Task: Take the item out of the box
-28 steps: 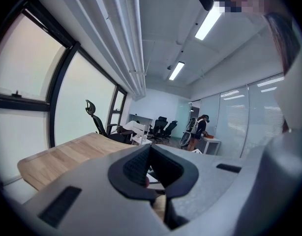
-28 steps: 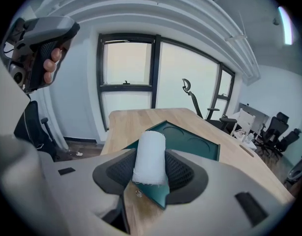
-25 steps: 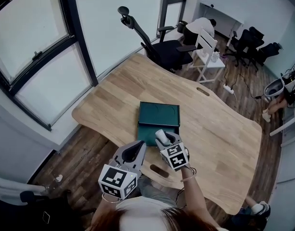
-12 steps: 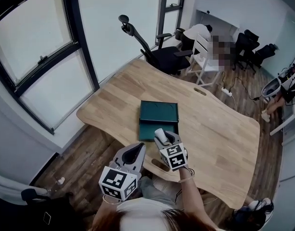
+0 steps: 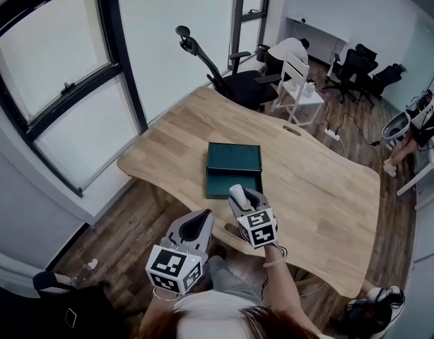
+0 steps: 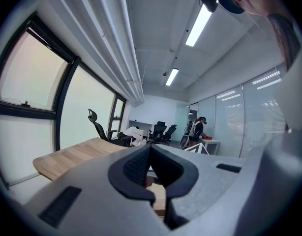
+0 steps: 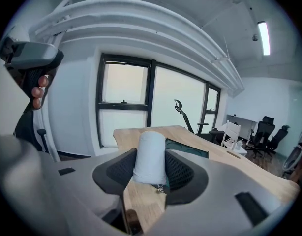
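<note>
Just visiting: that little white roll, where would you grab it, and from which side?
Grip the white roll around its curved middle, jaws on opposite sides, coming in across its long axis. It looks like a plain cylinder with no handle, so those flanks probably seat best. The right gripper holds it that way, one end poking past the jaws.

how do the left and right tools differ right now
The left tool's jaws are together with nothing between them; the right tool is shut on a white roll. In the head view the right tool reaches nearer the box; the left tool sits farther back from it. Both carry a marker cube.
</note>
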